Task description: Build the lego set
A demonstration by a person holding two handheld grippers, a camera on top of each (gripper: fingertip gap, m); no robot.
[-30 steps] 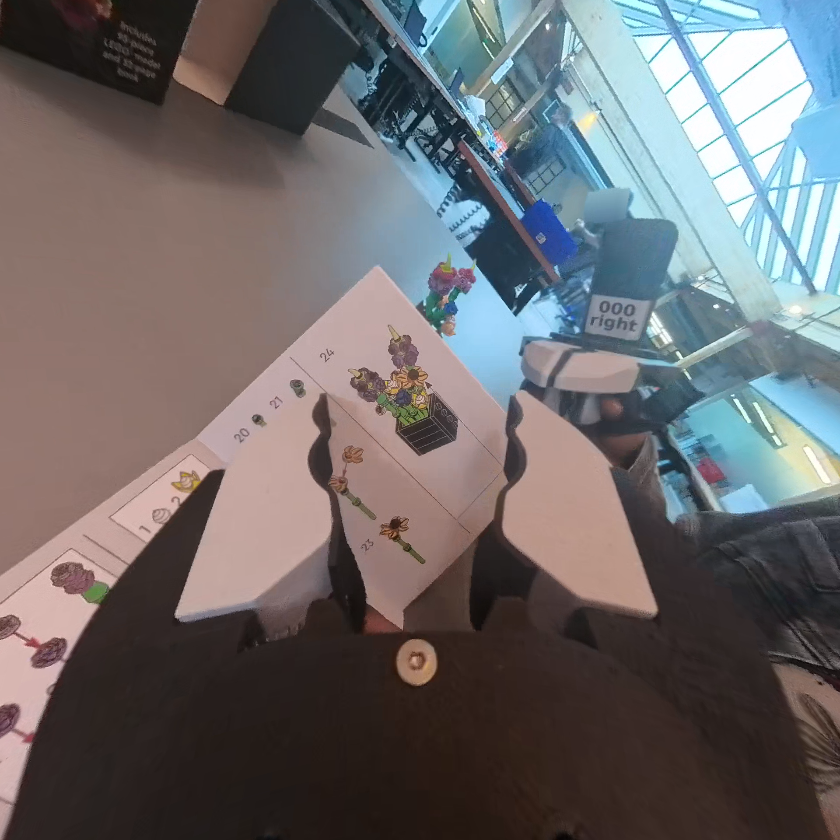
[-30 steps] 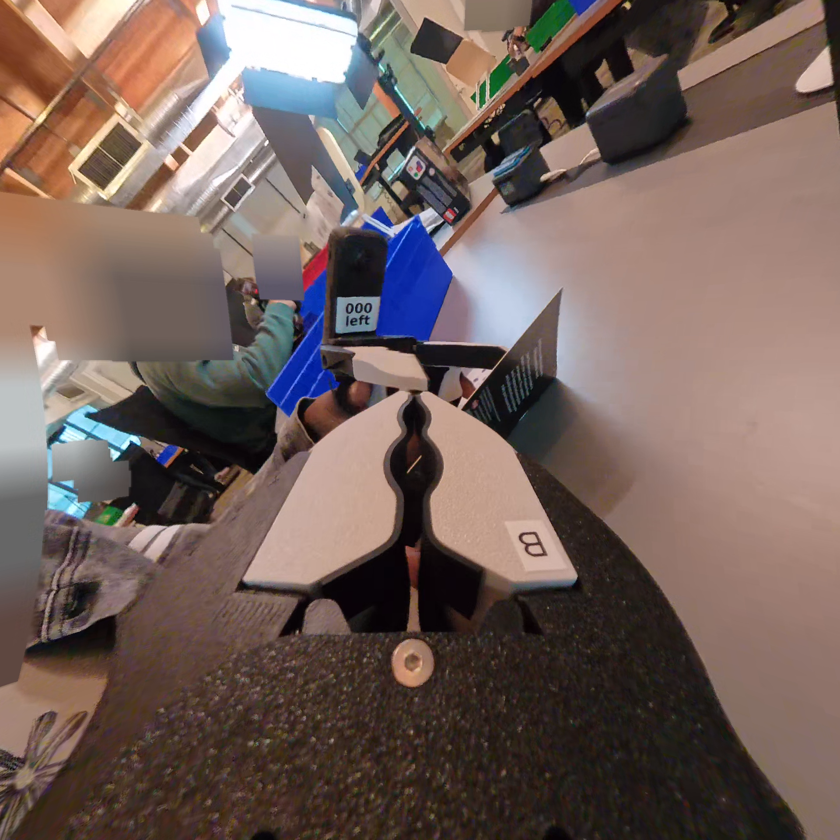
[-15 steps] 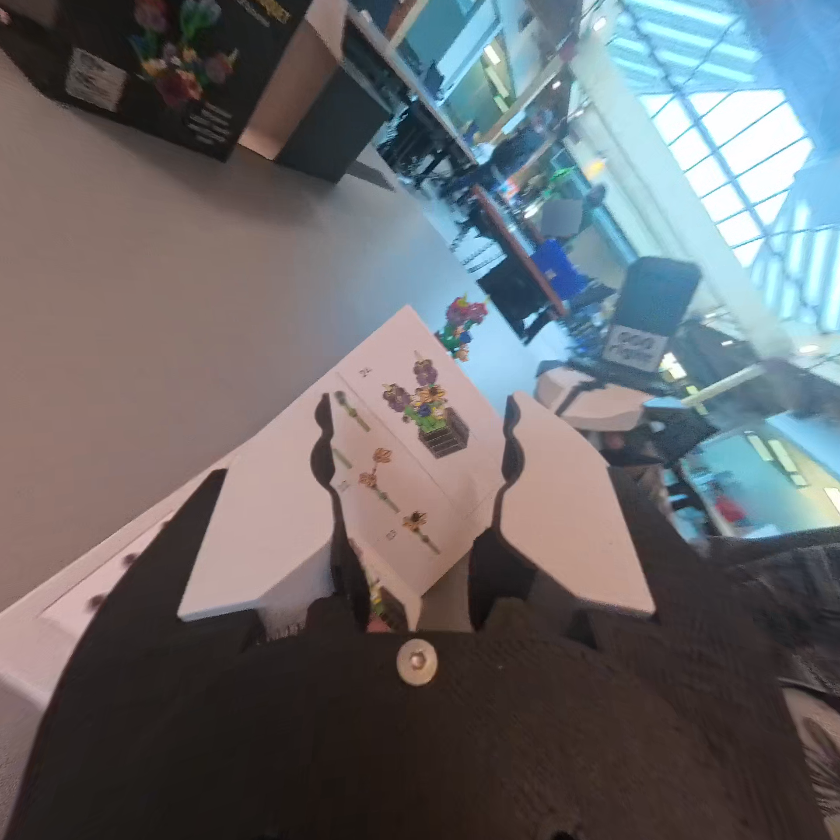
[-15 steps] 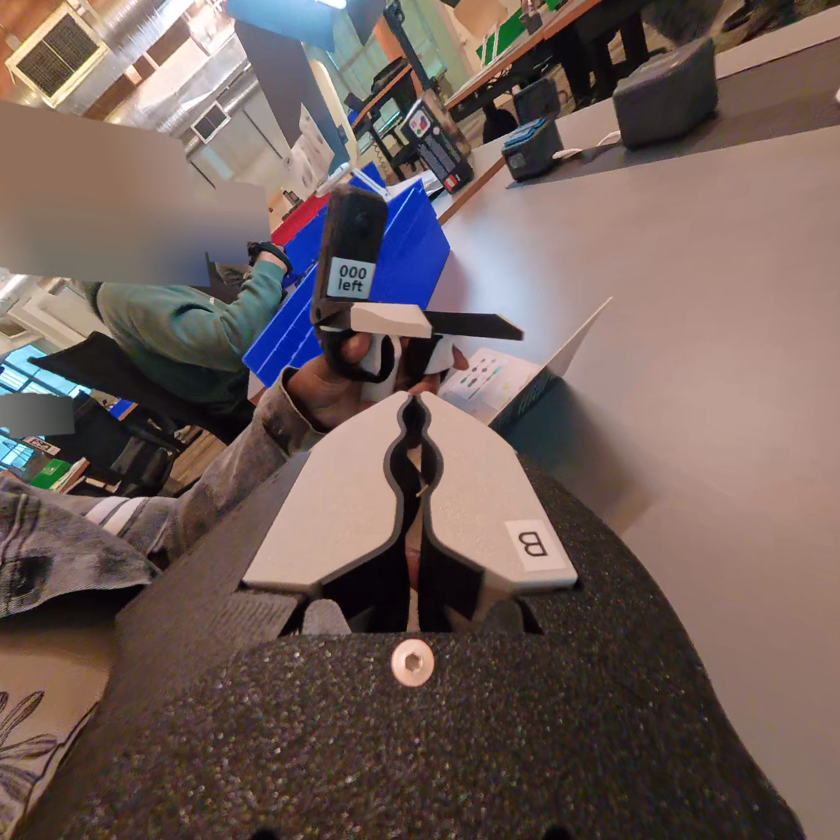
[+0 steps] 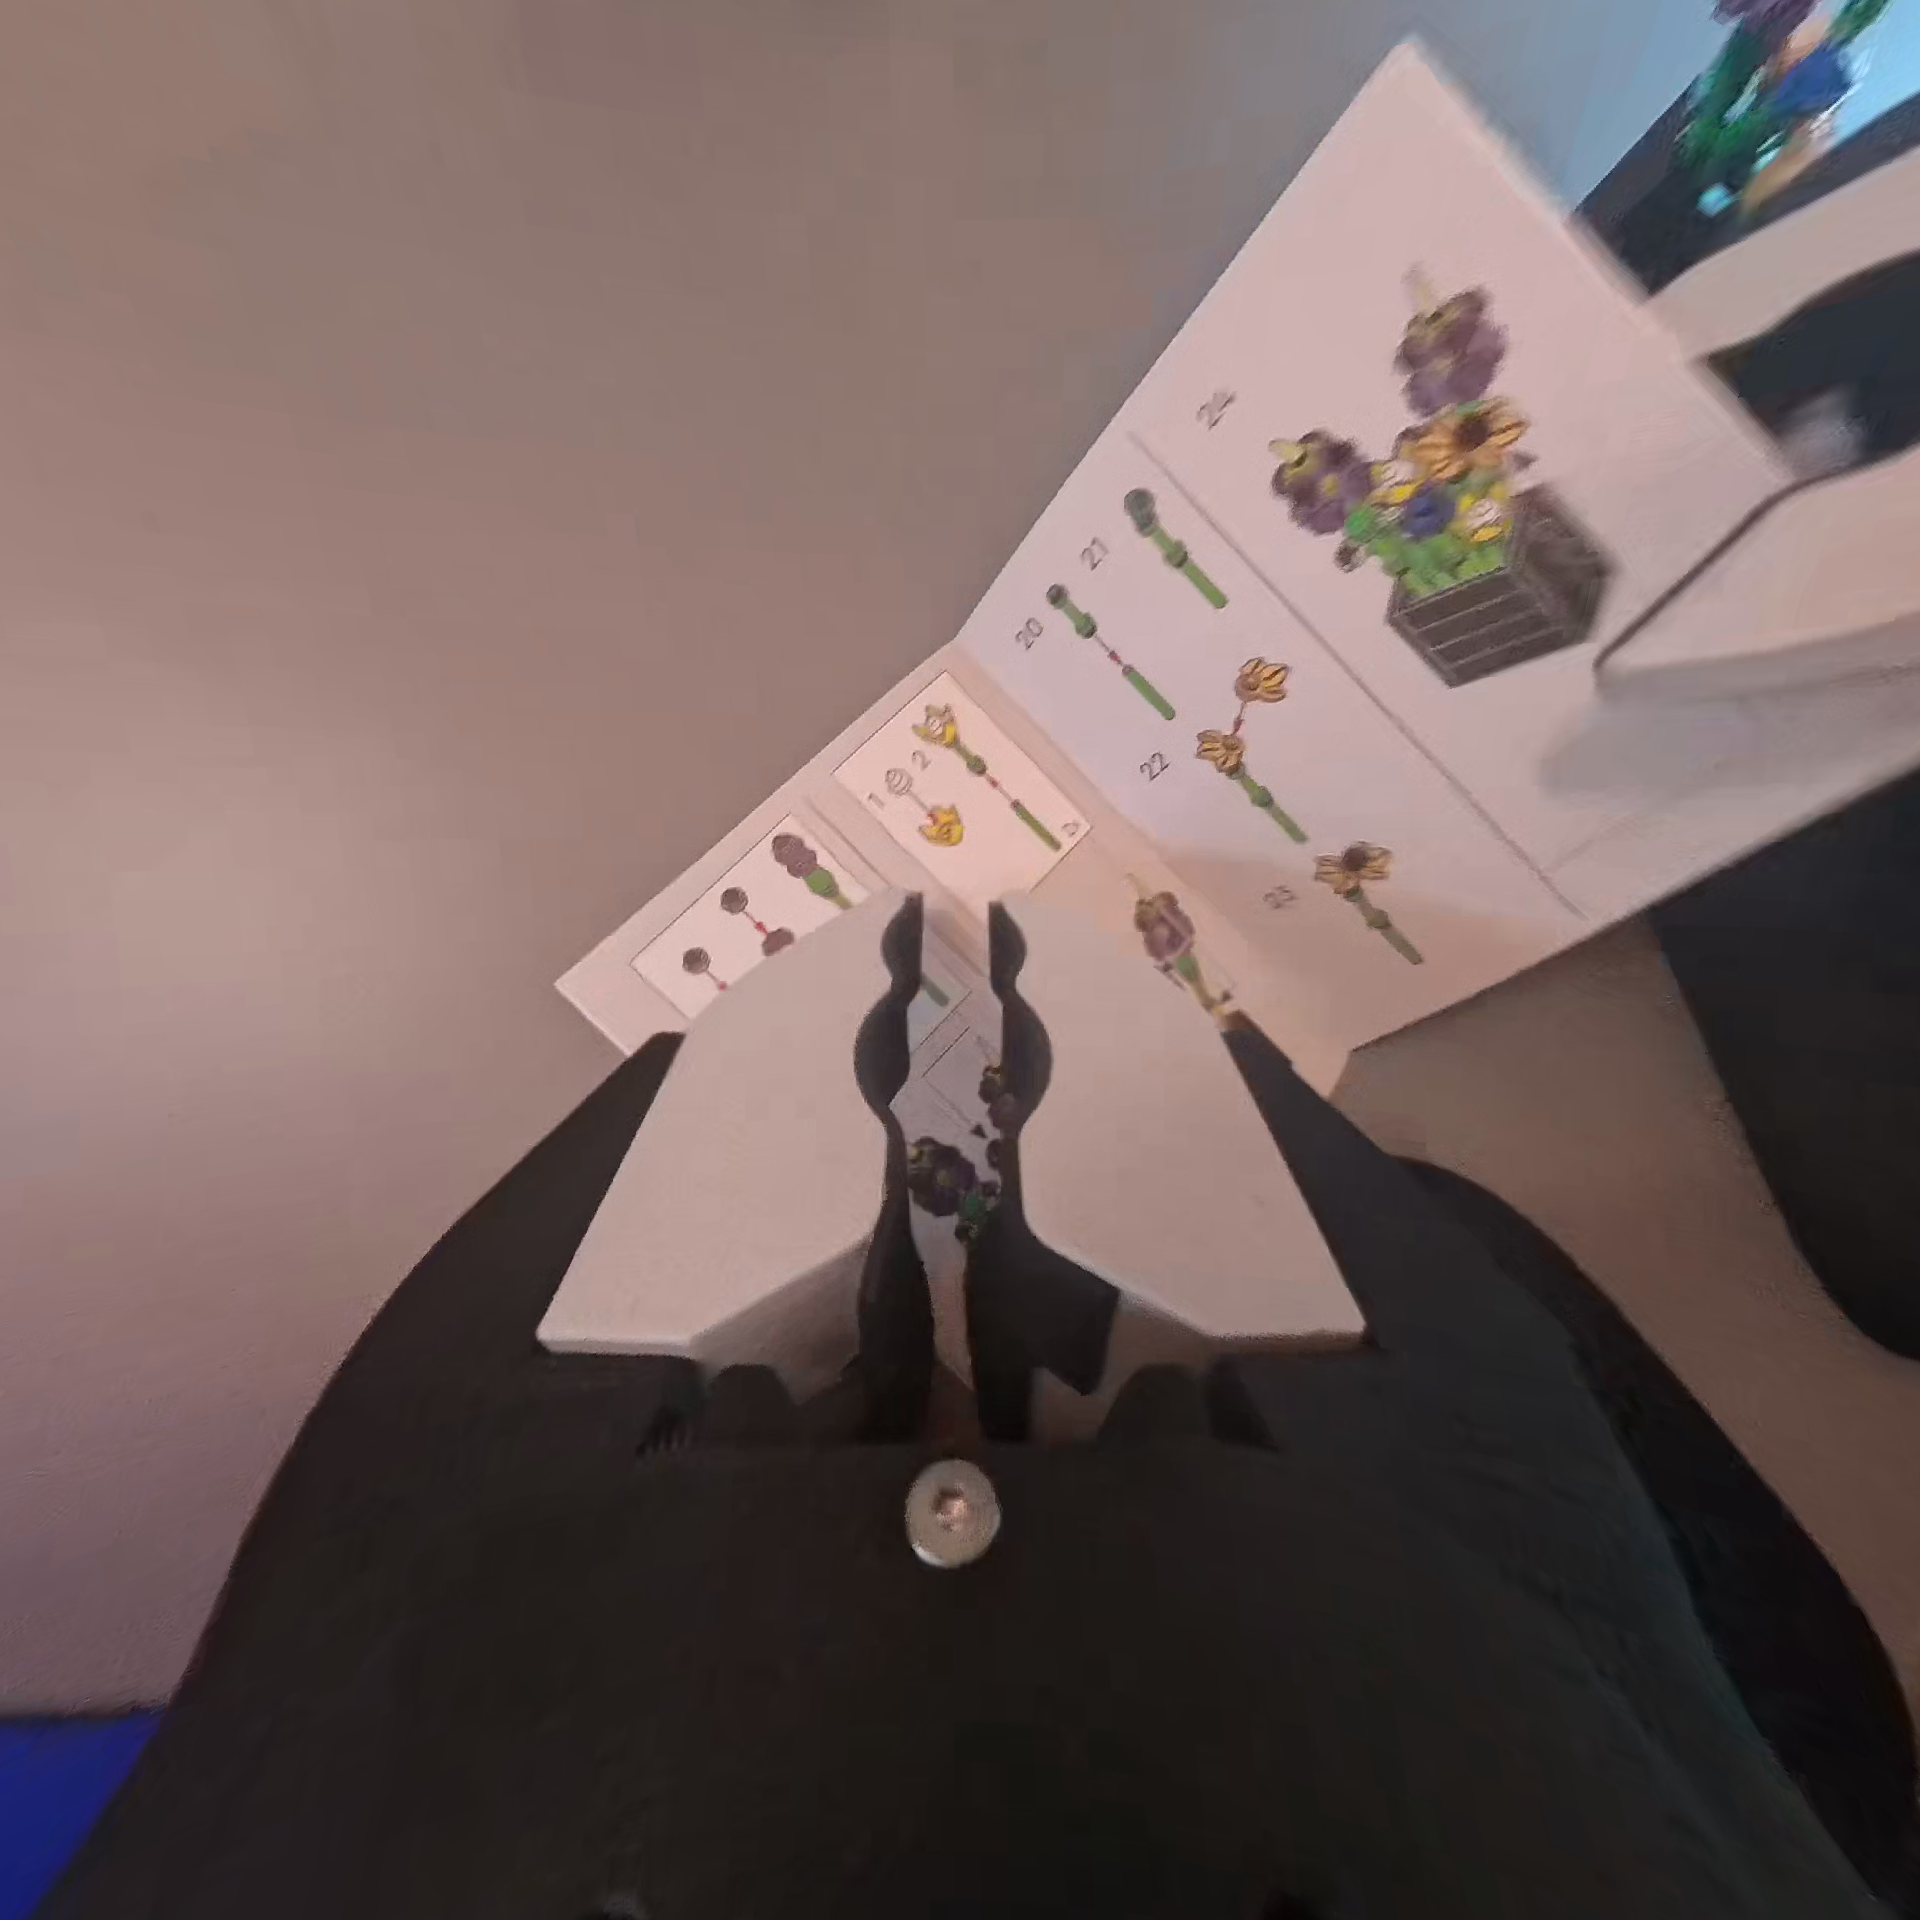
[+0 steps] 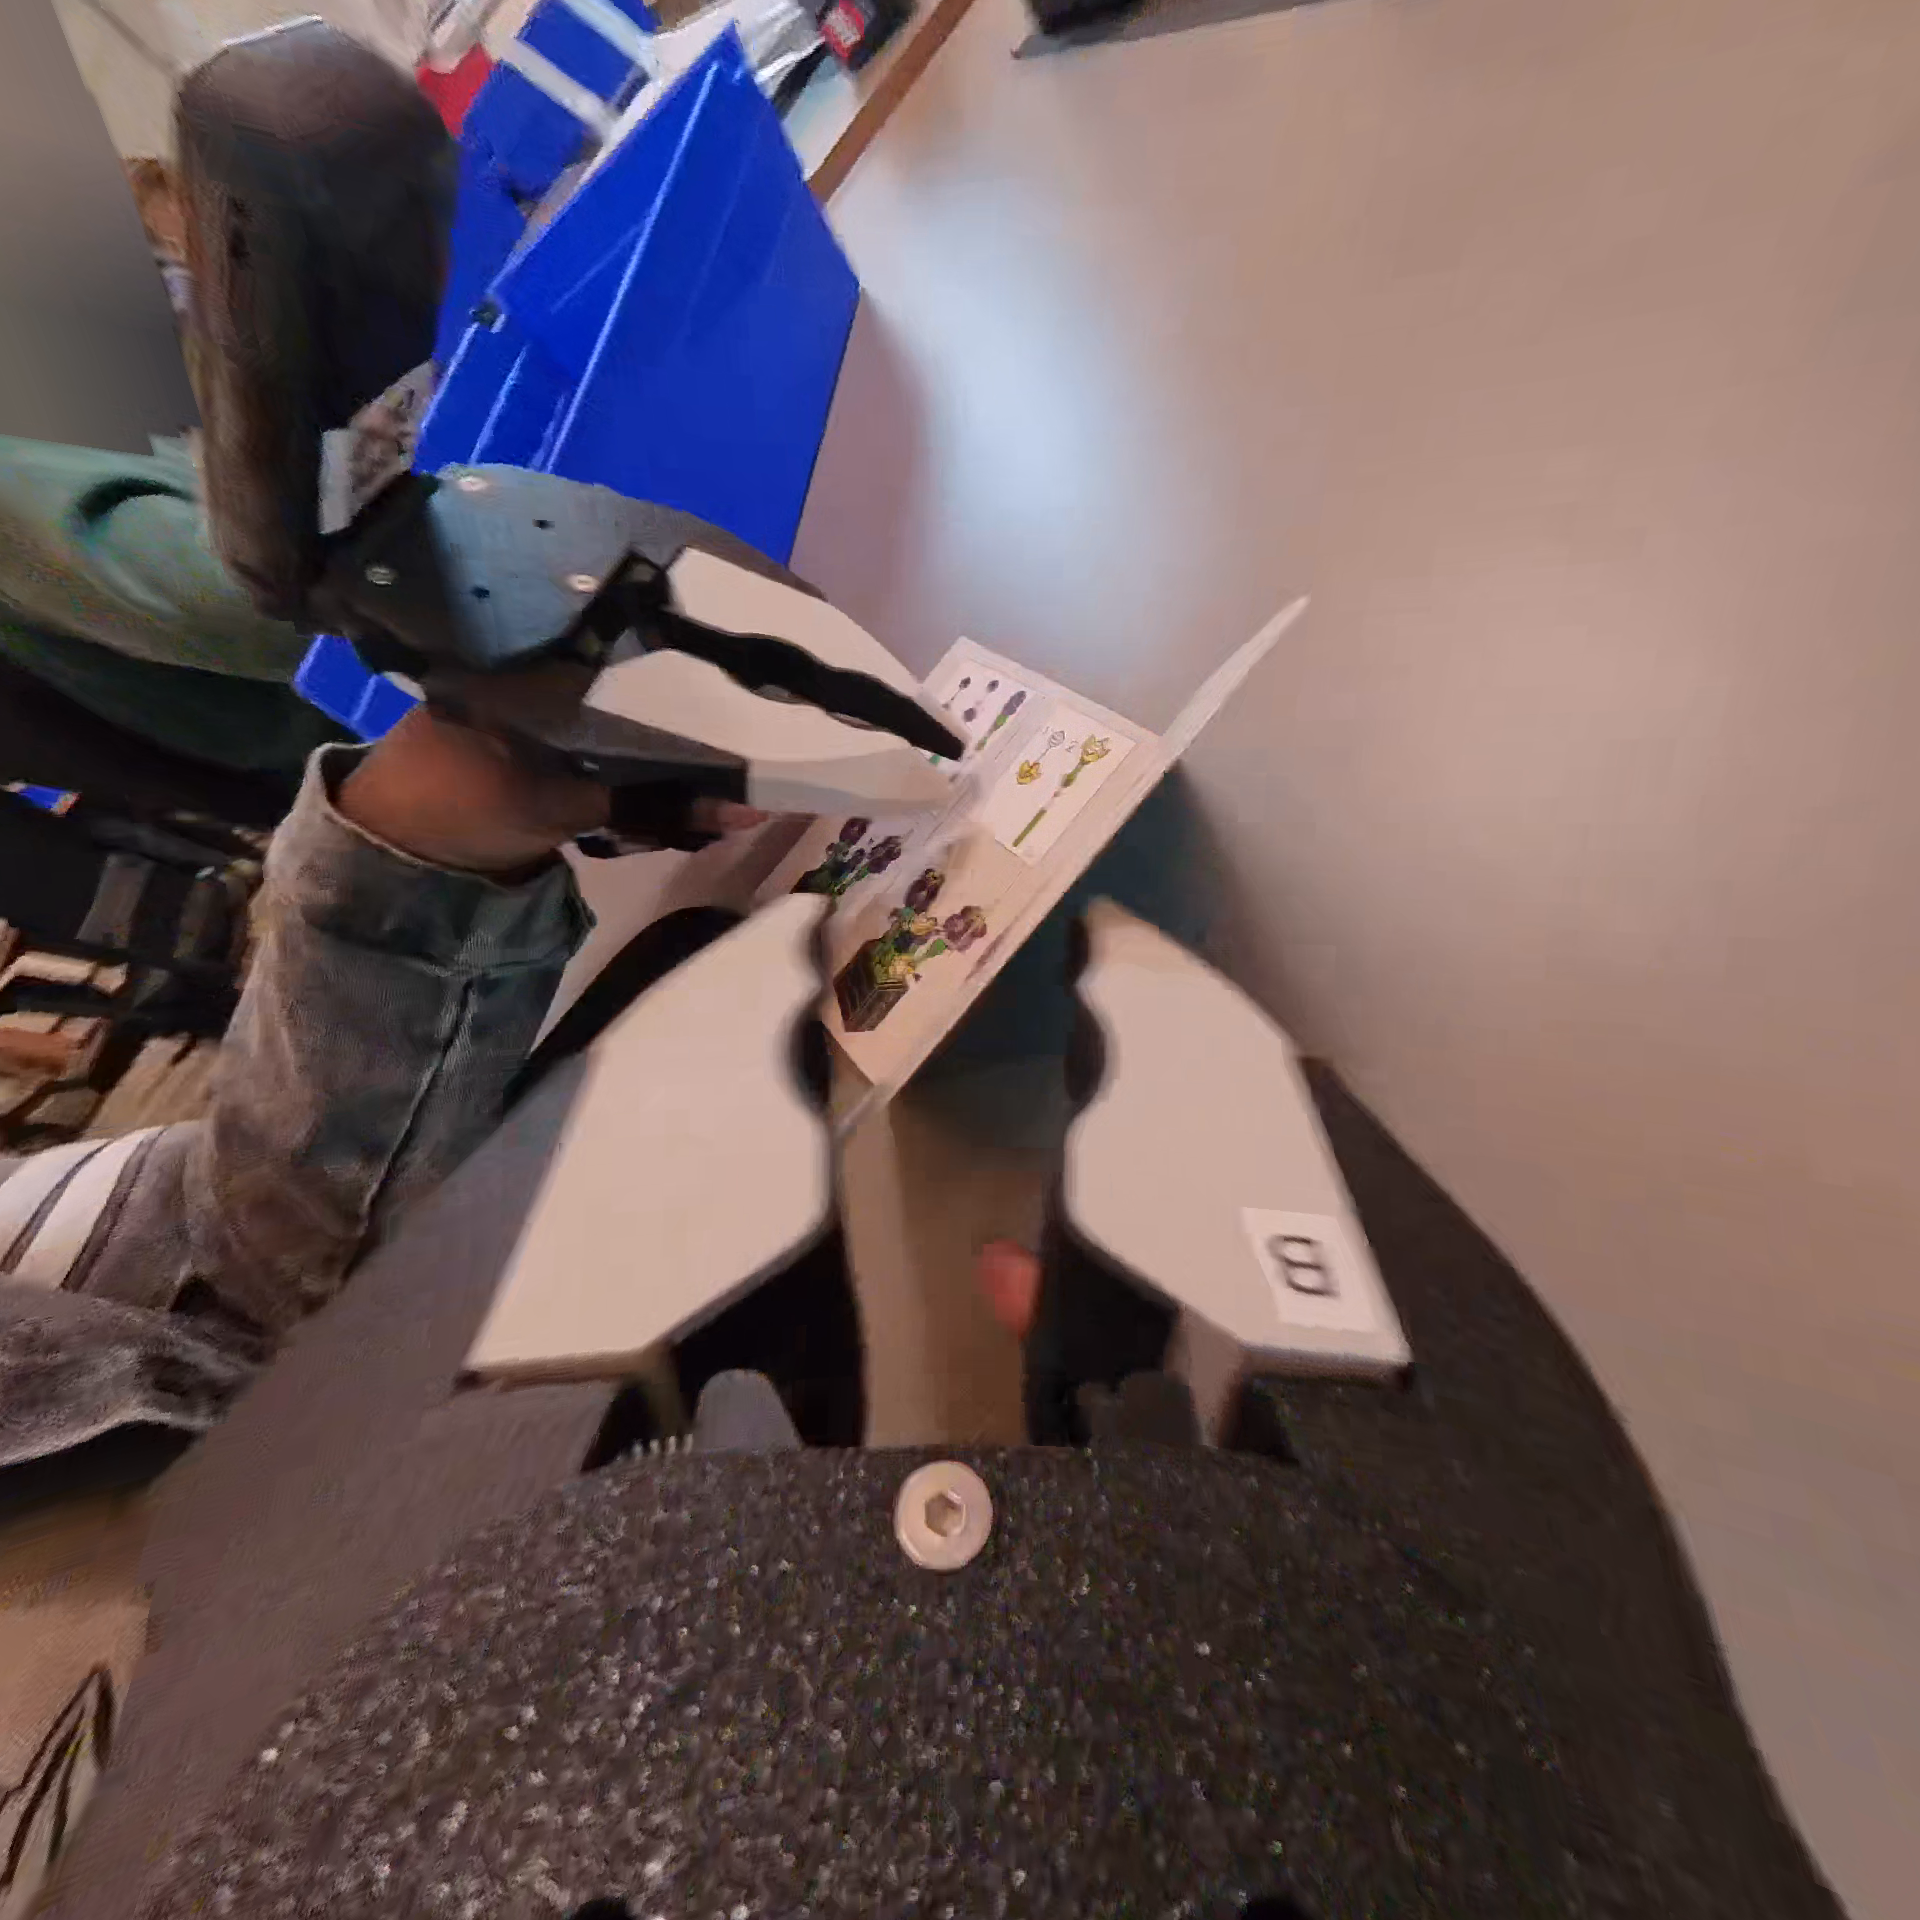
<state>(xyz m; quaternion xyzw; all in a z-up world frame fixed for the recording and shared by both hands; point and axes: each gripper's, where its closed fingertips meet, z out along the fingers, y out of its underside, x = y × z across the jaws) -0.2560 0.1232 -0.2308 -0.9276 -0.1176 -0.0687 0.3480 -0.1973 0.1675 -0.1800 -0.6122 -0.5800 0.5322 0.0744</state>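
The white instruction booklet (image 5: 1299,623) with flower pictures is open and tilted above the grey table. My left gripper (image 5: 951,914) is almost closed, its tips pinched on a booklet page; the right wrist view shows it (image 6: 951,769) gripping the page from the left. My right gripper (image 6: 951,914) is open, with the booklet's (image 6: 1049,790) near corner between its fingers, touching the left one. One of its fingers (image 5: 1745,644) shows blurred at the right edge of the left wrist view. A built lego flower bunch (image 5: 1766,104) is blurred at the top right.
The grey table (image 6: 1507,520) stretches to the right and far side. Blue plastic bins (image 6: 665,343) stand at its far left edge. A person's denim sleeve (image 6: 395,1018) holds the left gripper. Another person in green (image 6: 62,582) sits behind. The left gripper's tips are roughly 10 centimeters from the right gripper's. From my right tips it is roughly 15 centimeters to the built lego flower bunch (image 5: 1766,104); from my left, 25 centimeters.
My right gripper has opened and let go of the booklet. My left gripper has closed onto a page. Both views have swung down toward the table.
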